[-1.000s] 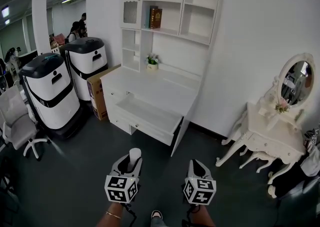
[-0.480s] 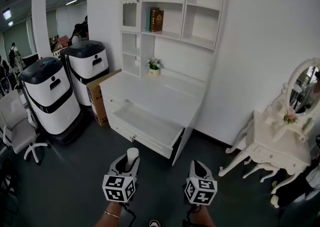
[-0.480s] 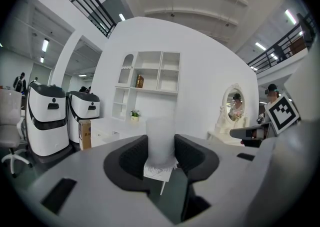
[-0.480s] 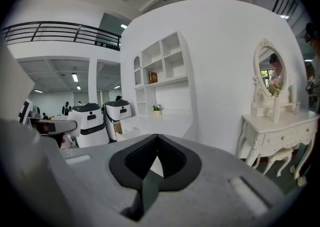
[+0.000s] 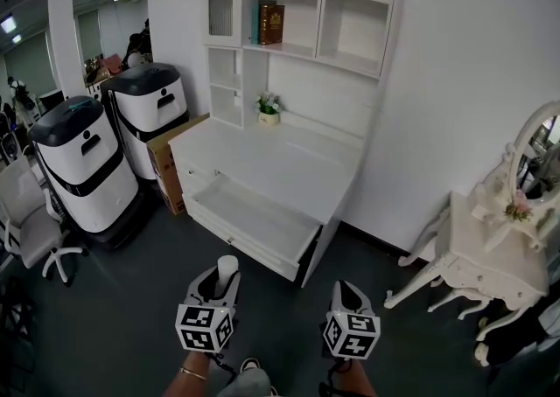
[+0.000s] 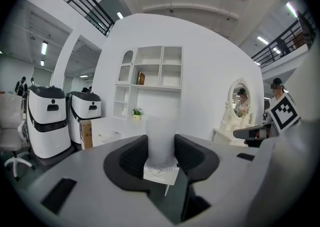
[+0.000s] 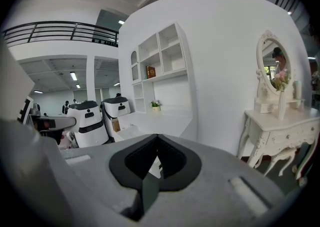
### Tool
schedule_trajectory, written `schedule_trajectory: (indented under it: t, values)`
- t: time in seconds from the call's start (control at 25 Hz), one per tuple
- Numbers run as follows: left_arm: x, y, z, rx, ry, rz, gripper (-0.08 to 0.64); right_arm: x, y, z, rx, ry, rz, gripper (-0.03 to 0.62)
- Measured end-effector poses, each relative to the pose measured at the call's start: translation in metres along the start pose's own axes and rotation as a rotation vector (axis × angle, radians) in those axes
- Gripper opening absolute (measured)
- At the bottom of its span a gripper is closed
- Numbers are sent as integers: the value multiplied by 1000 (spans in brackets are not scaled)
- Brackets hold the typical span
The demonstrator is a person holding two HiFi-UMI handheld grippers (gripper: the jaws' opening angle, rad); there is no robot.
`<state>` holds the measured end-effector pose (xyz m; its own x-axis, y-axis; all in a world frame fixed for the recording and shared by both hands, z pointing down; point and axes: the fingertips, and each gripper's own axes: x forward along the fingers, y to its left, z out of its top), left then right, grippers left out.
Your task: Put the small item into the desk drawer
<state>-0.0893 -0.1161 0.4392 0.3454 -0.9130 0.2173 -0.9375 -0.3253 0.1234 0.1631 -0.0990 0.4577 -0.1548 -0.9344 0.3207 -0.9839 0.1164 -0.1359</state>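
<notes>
Two tongs are held low over the dark floor [image 5: 131,316], side by side and apart, both short of the counter [image 5: 271,159]. The left tongs [image 5: 224,282] [image 6: 161,146] grip the one small item [image 5: 227,269] [image 6: 161,131]. It is a plain white, slightly frosted cylinder, standing upright, with a wider, squarish white foot below the pads. The pads press on its two sides, so the jaws stand well apart around it, and its top rises above them. The right tongs [image 5: 347,292] [image 7: 158,141] are closed, tips meeting, with nothing held.

The item is in the air, well apart from the drawer [image 5: 249,207]. That one drawer stands pulled out from under the counter top, white and bare inside.

The shelves [image 5: 350,10] above the counter hold two books [image 5: 270,24], upright and side by side in one compartment. One potted plant [image 5: 268,107] stands at the back of the counter, below the books.

Left of the counter there is one cardboard box [image 5: 164,159] just beside it. Past the box stand two white machines with black tops, one nearer [image 5: 83,163] and one farther [image 5: 153,111]. One white office chair [image 5: 26,229] shows at the far left edge.

At the right stands one white dressing table [image 5: 486,251] with curved legs. It carries one oval mirror [image 5: 538,155] and is well apart from the counter.
</notes>
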Motion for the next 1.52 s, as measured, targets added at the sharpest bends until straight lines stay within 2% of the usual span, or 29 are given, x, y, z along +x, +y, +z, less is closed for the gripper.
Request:
schedule_trajectory:
  t: [0.32,0.84,1.16,1.52]
  values:
    - [51,18,12,-17,-13,4,161,41,-23,8,18,7,-38,0]
    - [169,52,51,-43,-25,-28,161,140,-52,72,-5,-15,-94,0]
    - [242,75,76,-42,-25,-36,161,211,-62,110,-18,-19,-96,0]
    - [302,106,84,-83,-21,-30,161,265,-64,131,-47,-3,-108,0]
